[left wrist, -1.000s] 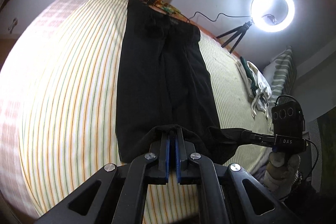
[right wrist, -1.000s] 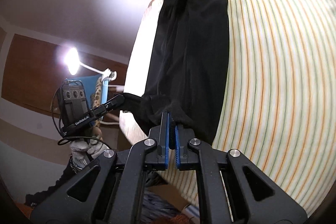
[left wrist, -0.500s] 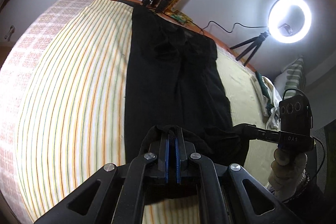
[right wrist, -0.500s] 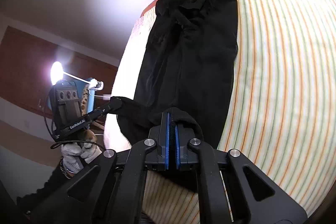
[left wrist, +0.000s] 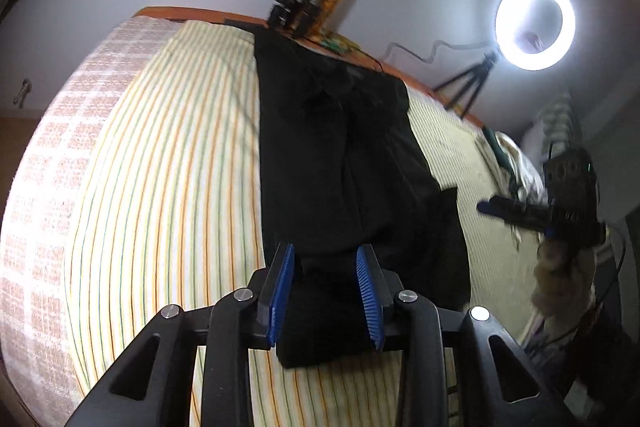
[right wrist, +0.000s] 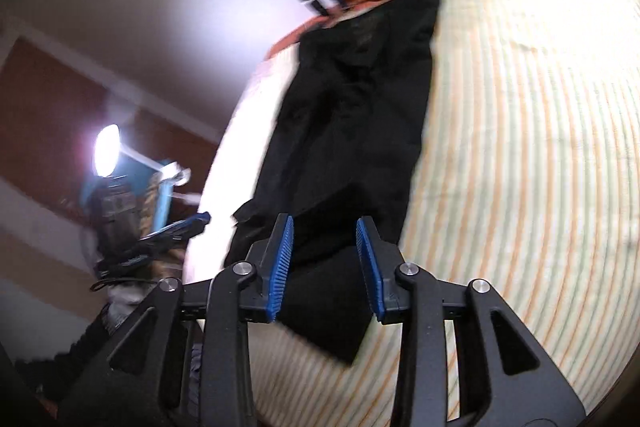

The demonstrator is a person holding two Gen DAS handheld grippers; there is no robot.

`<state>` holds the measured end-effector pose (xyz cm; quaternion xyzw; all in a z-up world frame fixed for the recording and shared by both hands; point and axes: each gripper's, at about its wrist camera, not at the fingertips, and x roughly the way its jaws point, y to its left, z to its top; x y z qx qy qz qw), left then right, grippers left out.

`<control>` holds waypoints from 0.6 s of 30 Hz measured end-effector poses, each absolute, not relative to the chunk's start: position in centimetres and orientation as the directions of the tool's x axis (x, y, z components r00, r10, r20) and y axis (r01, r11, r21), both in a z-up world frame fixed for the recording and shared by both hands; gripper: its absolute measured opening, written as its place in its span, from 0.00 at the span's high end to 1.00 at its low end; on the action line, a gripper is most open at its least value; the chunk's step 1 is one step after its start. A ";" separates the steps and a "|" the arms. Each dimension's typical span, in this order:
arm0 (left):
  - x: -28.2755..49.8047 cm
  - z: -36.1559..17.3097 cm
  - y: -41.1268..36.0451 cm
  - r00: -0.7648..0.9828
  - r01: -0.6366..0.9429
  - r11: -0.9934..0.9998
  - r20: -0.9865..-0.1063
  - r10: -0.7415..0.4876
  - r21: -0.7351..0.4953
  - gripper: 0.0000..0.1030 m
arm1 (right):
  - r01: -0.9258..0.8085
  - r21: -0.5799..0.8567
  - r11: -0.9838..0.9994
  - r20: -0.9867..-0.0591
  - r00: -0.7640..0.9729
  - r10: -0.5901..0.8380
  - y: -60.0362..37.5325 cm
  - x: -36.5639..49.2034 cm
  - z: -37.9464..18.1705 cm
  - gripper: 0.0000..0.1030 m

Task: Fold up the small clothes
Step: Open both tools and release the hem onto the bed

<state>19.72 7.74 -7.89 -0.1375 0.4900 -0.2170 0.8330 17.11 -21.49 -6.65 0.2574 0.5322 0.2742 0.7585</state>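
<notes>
A pair of black trousers [left wrist: 340,147] lies lengthwise on the striped bed sheet [left wrist: 160,187], its near end doubled over in a thick fold. My left gripper [left wrist: 324,255] hovers over that near end; its jaws are opening, with the cloth lying loose between the blue pads [left wrist: 280,291], which do not press it. My right gripper [right wrist: 324,227] stands the same way over the trousers [right wrist: 360,87], jaws opening, with the black fold below them unpinched. Each view shows the other gripper off the garment's side: the right one [left wrist: 486,206] and the left one [right wrist: 200,217].
A lit ring light [left wrist: 534,23] on a tripod stands past the bed's far right edge. A heap of light clothes [left wrist: 508,155] lies at the right side. Tripod legs [left wrist: 296,7] rise at the headboard. A gloved hand [left wrist: 560,267] holds the right gripper.
Both grippers were shut on the trousers' near end and now stand open. The cloth has dropped onto the sheet, and the right gripper has drawn away from the garment's side.
</notes>
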 end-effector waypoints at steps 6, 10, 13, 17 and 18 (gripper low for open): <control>18.6 -9.8 5.4 0.317 0.329 0.868 -0.822 -0.472 -0.372 0.74 | -0.216 0.673 0.707 -0.692 0.155 0.705 -17.3 15.3 -8.8 0.69; 19.9 -10.8 3.8 0.305 0.356 0.872 -0.840 -0.449 -0.337 0.74 | -0.235 0.649 0.723 -0.725 0.098 0.682 -15.1 15.3 -10.7 0.69; 22.1 -11.0 3.1 0.344 0.335 0.889 -0.838 -0.424 -0.312 0.74 | -0.226 0.644 0.731 -0.730 0.106 0.675 -15.1 16.0 -11.2 0.69; 24.2 -9.9 3.7 0.472 0.277 0.935 -0.817 -0.332 -0.220 0.74 | -0.179 0.583 0.793 -0.768 0.197 0.609 -16.7 17.0 -10.5 0.69; 24.3 -9.5 4.2 0.488 0.266 0.938 -0.807 -0.331 -0.223 0.73 | -0.177 0.569 0.803 -0.773 0.216 0.596 -17.1 17.0 -10.2 0.69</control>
